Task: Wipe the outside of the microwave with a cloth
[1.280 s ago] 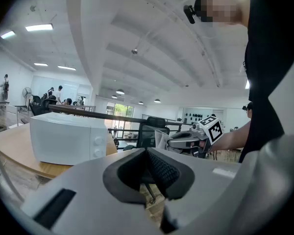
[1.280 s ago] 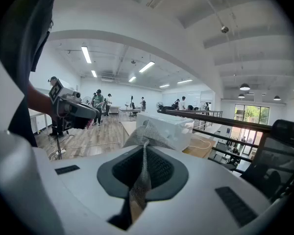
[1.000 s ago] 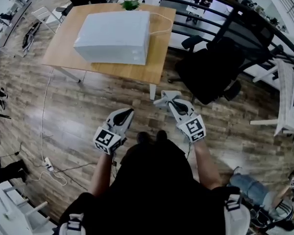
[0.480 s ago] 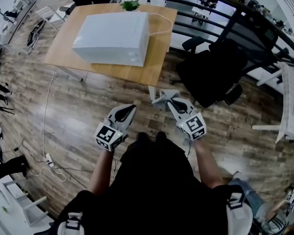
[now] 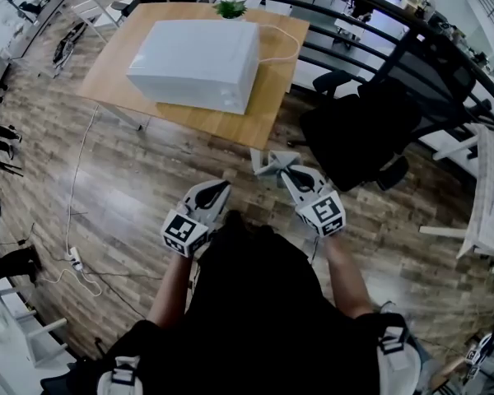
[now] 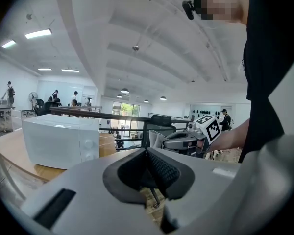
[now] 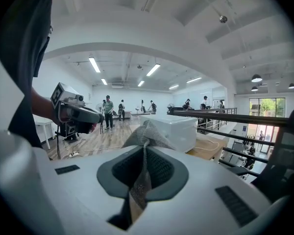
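- Both grippers held nearly the same places in the head view as a second earlier, while the table and what stood on it had drifted a little toward 3 o'clock in that view.
- Jaws of the right gripper [image 7: 144, 155] were closed on a grey mesh cloth [image 7: 146, 133], which ran up between the pads and bunched out past the tips toward 12 o'clock.
- Jaws of the left gripper [image 6: 148, 153] were pressed together at the tips with nothing between them.
- From the left gripper's own view, the right gripper showed at 2 o'clock of the jaws, close by, with the cloth at its nose.
- From the right gripper's own view, the white microwave [image 7: 169, 129] sat at 1 o'clock of the jaws, partly behind the bunched cloth and well apart from it.
- From the left gripper's own view the microwave stood at 9 o'clock of the jaws, its knobs facing the camera.
- Seen from the head, the microwave lay at about 12 o'clock of the left jaws and 11 o'clock of the right jaws, with bare wooden floor [image 5: 132, 179] between.
- It rested on a wooden table [image 5: 255, 113]; a white cord [image 5: 284, 35] looped off at its 2 o'clock, and a small green plant [image 5: 230, 8] stood at its 12 o'clock.
- At 3 o'clock of the table stood a black office chair [image 5: 362, 130].
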Tool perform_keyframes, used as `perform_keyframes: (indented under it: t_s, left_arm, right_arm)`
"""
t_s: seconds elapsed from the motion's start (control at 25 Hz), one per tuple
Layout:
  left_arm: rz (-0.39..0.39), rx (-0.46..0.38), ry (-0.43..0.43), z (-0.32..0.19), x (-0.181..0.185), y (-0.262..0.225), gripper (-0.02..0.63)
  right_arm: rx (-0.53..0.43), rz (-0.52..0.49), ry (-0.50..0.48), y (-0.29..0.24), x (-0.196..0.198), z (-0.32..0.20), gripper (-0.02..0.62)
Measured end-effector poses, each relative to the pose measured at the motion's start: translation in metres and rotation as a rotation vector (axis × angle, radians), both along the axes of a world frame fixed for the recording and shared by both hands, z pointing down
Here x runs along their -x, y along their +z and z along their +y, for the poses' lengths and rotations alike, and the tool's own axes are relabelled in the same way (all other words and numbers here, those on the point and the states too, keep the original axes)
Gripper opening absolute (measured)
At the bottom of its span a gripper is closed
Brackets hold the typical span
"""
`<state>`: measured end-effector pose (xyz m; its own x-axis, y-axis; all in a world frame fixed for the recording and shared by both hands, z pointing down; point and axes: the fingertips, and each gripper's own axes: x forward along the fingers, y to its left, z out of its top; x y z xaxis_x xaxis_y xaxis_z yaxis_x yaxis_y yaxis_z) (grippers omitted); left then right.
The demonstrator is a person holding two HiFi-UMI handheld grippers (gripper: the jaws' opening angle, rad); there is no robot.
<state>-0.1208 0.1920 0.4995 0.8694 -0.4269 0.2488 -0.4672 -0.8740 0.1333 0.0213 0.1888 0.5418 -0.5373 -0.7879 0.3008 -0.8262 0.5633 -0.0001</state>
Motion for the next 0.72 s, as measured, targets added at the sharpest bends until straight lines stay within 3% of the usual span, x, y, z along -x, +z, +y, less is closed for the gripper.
perform_keyframes:
  t_s: [0.36, 0.72]
  left_arm:
    - [0.008, 0.009, 0.033, -0.04, -0.004, 0.008, 0.009]
    - [0.035, 0.007, 0.023, -0.122, 0.008, 0.005, 0.009]
  right_arm:
    - [0.016, -0.008, 0.04, 0.008, -0.001, -0.035, 0.012]
    - [0.034, -0.009, 0.075, 0.007, 0.008, -0.092, 0.012]
